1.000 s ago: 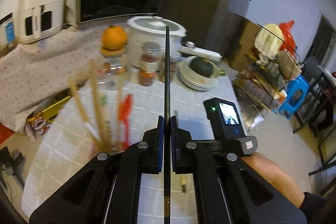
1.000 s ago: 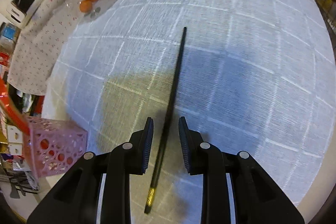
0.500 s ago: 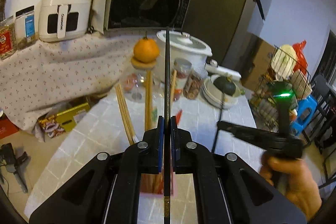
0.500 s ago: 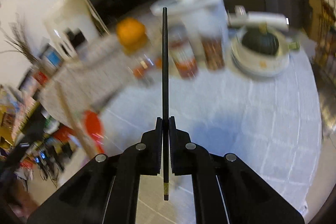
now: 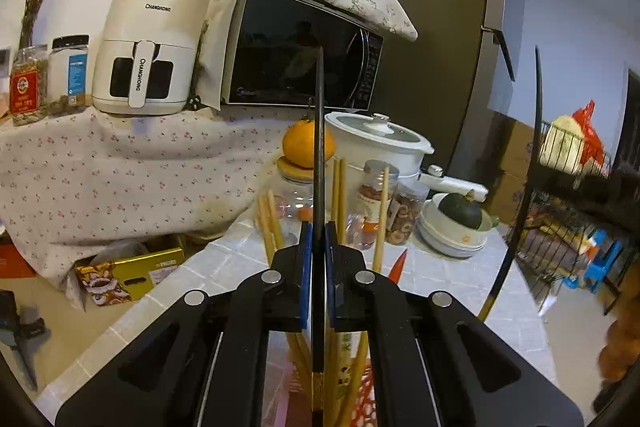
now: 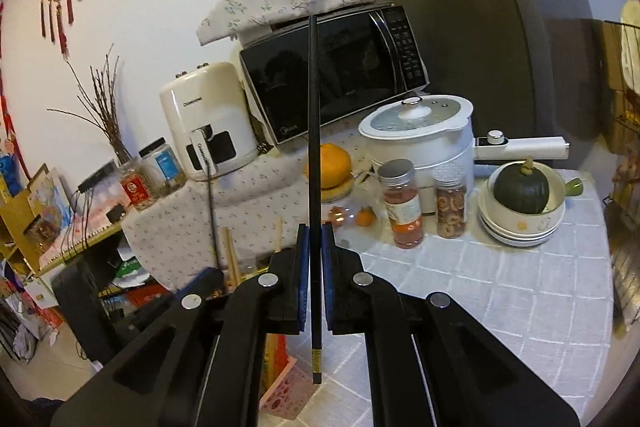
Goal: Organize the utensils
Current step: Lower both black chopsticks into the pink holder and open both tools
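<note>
The right gripper (image 6: 314, 281) now carries a black chopstick (image 6: 313, 155) upright, its fingers (image 6: 301, 279) pinching the shaft near the gold-banded lower end. A second earlier that chopstick lay flat on the bench (image 6: 472, 291) between spread fingers, so in the interval the fingers pressed in on it, lifted it and turned it vertical. Its lower tip hangs in the air just above the checked cloth, beside the pink holder (image 6: 282, 383) at the bench's left edge.

The left gripper (image 5: 319, 277) has kept its own black chopstick (image 5: 319, 163) throughout, fingers (image 5: 306, 275) pressed against the shaft, and has swung from looking down over the bench to looking level across it. That chopstick's lower end now stands among the wooden chopsticks (image 5: 339, 195) in the pink holder (image 5: 280, 387) below the gripper; whether the tip has passed the rim cannot be told, since the gripper body hides it. At the right edge of the left view the other black chopstick (image 5: 528, 195) shows as a long dark curve, near but apart.

Judged from this, the loose pair is off the cloth and both pieces are poised for the holder. The left one looks ready to be lowered and let go; the right one probably needs a short move leftward first. Tall standing chopsticks could deflect either tip on entry.
</note>
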{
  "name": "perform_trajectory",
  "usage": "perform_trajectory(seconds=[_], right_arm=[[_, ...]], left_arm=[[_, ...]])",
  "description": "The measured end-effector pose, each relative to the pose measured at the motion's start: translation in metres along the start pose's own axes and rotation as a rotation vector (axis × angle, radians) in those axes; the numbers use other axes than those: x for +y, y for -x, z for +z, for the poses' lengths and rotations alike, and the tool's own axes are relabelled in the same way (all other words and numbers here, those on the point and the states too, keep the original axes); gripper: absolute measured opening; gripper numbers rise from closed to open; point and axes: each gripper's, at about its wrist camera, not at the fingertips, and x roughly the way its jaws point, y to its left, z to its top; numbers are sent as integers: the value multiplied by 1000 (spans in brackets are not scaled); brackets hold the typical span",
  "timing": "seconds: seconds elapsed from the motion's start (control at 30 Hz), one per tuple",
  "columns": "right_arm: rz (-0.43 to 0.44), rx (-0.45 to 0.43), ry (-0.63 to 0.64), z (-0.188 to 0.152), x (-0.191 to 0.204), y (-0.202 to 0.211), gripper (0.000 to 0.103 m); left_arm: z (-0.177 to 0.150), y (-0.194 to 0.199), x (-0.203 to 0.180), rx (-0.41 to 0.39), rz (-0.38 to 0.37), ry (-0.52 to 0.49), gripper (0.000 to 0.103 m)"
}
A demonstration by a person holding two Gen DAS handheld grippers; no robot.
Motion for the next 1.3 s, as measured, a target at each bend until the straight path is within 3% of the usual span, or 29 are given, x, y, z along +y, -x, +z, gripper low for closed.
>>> perform_trajectory(seconds=[0.17, 0.3, 0.37, 0.43, 0.6, 0.73, 0.9, 0.97, 1.13, 1.3], right_arm=[[27, 3, 5, -4, 8, 0, 6], [51, -3, -1, -9, 18, -2, 6], [66, -15, -8, -10, 23, -2, 6], [82, -34, -18, -11, 30, -3, 6], [97, -43, 8, -27, 51, -18, 6], [88, -20, 69, -48, 67, -37, 7], [36, 184, 143, -87, 71, -64, 8], [40, 193, 127, -85, 70, -60, 9], [71, 190, 141, -71, 74, -43, 31], [65, 205, 128, -63, 68, -21, 33]], left_arm=[[-9, 4, -1, 30, 7, -4, 7], [-1, 15, 4, 109, 33, 43, 12], [7, 19, 10, 162, 67, 85, 18], [16, 25, 20, 246, 128, 126, 33], [24, 29, 36, 337, 212, 140, 39], [23, 33, 51, 372, 215, 197, 41], [21, 32, 59, 398, 216, 205, 42], [20, 31, 61, 417, 200, 230, 42], [21, 34, 53, 429, 185, 207, 44], [18, 41, 45, 446, 183, 178, 47]])
